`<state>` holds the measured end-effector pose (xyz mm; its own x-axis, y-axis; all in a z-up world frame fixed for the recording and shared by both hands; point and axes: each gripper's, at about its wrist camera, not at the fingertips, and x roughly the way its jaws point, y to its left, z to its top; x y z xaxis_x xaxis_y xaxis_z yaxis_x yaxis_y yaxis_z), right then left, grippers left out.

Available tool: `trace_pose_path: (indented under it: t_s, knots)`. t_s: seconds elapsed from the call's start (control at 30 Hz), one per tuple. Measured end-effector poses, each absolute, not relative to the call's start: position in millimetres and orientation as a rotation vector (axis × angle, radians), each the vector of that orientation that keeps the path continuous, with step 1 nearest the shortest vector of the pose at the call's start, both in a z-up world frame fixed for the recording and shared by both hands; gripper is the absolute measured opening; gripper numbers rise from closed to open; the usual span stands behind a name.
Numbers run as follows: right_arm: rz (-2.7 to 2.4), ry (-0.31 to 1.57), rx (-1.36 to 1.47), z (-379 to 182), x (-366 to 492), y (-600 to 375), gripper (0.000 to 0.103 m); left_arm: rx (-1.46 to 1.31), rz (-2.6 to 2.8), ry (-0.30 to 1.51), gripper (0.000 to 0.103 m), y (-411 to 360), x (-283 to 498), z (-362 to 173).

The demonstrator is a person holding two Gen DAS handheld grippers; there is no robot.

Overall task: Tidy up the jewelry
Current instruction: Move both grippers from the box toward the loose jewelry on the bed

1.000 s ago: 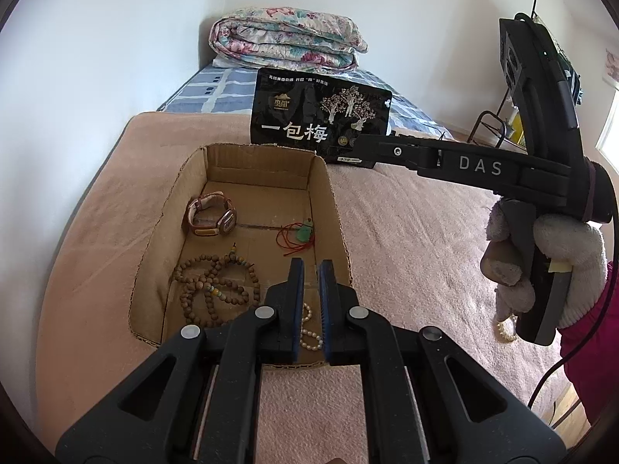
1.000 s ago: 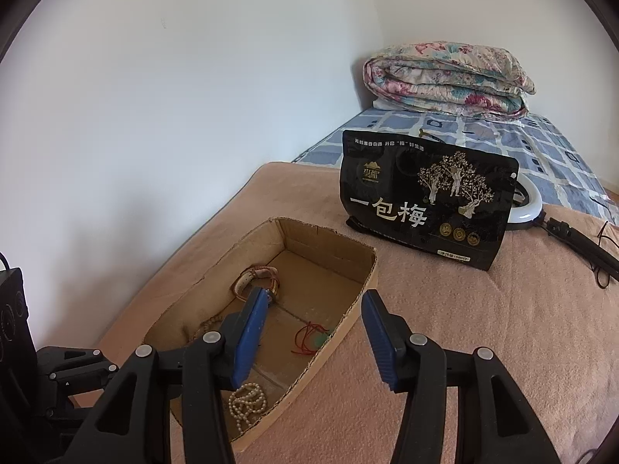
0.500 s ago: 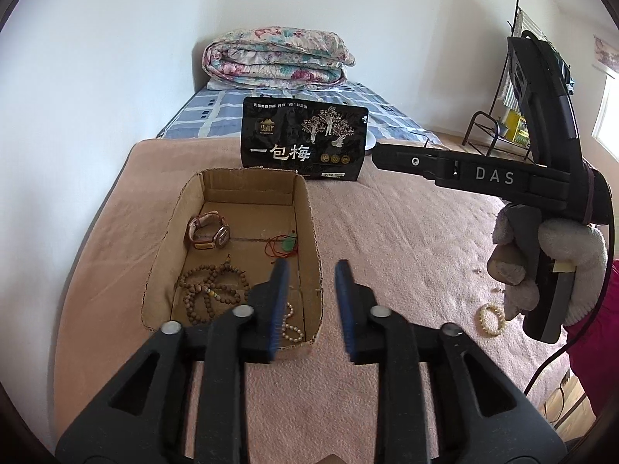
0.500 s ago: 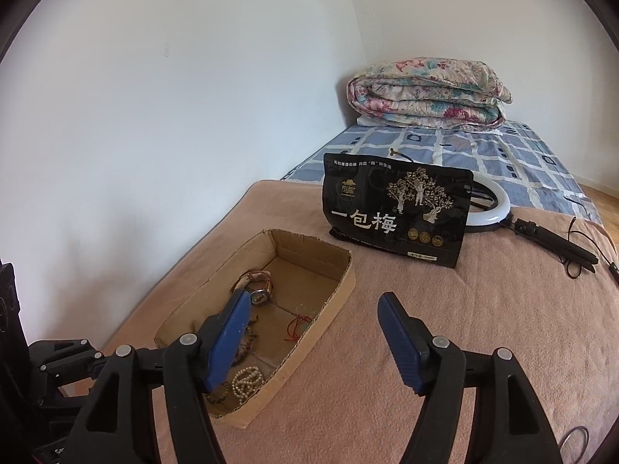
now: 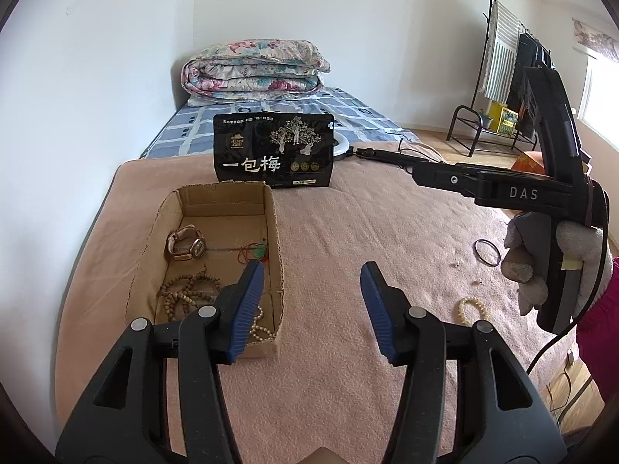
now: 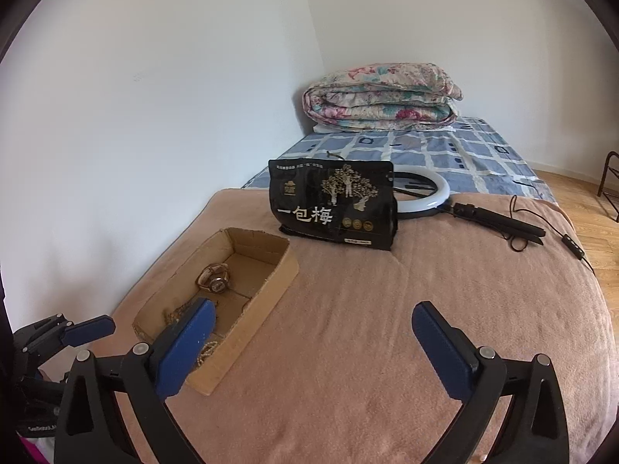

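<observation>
A shallow cardboard box (image 5: pixel 271 232) lies on the pink blanket. It holds a watch (image 5: pixel 183 243), a red cord with a green pendant (image 5: pixel 257 253), a wooden bead strand (image 5: pixel 185 294) and a pearl strand (image 5: pixel 259 328). My left gripper (image 5: pixel 312 270) hovers just right of the box's near corner; its jaws are opening with nothing between them. A cream bead bracelet (image 5: pixel 471 309) and a thin black ring (image 5: pixel 486 253) lie loose on the blanket to the right. My right gripper (image 6: pixel 314 309), held by a gloved hand (image 5: pixel 541 263), is opening wide over bare blanket, empty.
A black snack pouch (image 5: pixel 272 154) stands behind the box, with a ring light (image 6: pixel 425 193) and its cable beyond. A folded floral quilt (image 5: pixel 255 69) sits at the bed's far end. A white wall runs along the left; a drying rack (image 5: pixel 503 77) stands far right.
The left gripper, shut over the box's near end a second ago, has opened and pulled back and up. The right gripper has also drawn back and spread its jaws much wider.
</observation>
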<state>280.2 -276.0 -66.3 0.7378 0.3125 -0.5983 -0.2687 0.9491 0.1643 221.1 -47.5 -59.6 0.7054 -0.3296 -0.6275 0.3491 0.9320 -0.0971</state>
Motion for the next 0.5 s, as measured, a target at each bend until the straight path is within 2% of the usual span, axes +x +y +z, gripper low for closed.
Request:
trace_pose_path:
  t_s: [0.5]
  knots:
    - [0.1, 0.656, 0.114, -71, 215, -408, 0.103, 0.069, -0.509, 0.711, 0.053, -106, 216, -77]
